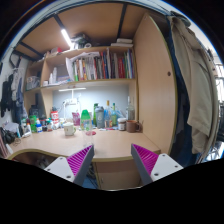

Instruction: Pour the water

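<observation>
Ahead, a pale wooden desk point(100, 145) with a rounded front edge carries a crowded row of bottles point(97, 117) and jars against its back wall; they are too small to count, and which holds the water I cannot tell. Above them, one wooden shelf point(90, 82) holds a packed row of books point(98, 66). A tall wooden cabinet point(152, 85) stands to the right, with a coat point(192, 75) hanging beyond it. The hand-held gripper point(113, 158) is level, released, its two magenta pads point(80, 157) apart with nothing between them, well short of the bottles.
</observation>
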Motion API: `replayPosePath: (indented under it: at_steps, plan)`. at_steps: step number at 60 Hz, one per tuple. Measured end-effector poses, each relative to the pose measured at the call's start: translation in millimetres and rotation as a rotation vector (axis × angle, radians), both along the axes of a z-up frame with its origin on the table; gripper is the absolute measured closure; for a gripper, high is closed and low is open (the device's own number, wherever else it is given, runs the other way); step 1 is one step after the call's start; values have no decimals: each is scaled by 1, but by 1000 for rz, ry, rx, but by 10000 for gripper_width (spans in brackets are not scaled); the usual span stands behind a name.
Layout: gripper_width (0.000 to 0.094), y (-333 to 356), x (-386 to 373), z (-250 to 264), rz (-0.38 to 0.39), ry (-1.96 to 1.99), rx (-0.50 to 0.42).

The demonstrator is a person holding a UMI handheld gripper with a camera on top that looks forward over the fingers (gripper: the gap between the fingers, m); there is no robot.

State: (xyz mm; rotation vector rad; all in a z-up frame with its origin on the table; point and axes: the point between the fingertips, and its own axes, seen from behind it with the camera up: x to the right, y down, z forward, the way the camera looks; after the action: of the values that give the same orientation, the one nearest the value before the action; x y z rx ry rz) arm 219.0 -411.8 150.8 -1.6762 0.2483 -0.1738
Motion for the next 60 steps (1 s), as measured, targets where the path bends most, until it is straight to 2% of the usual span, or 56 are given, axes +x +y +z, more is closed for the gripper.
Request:
replayPosePath:
  at_steps: [18, 26, 33, 52, 60]
  plan:
    - [107, 12, 9, 0, -3, -42, 12]
    - [108, 18, 32, -1, -30, -83, -1]
    - [105, 34, 22, -8, 4, -43, 10]
    - [101, 159, -42, -52, 147, -20, 30]
    - [105, 224, -65, -61, 135, -70, 46]
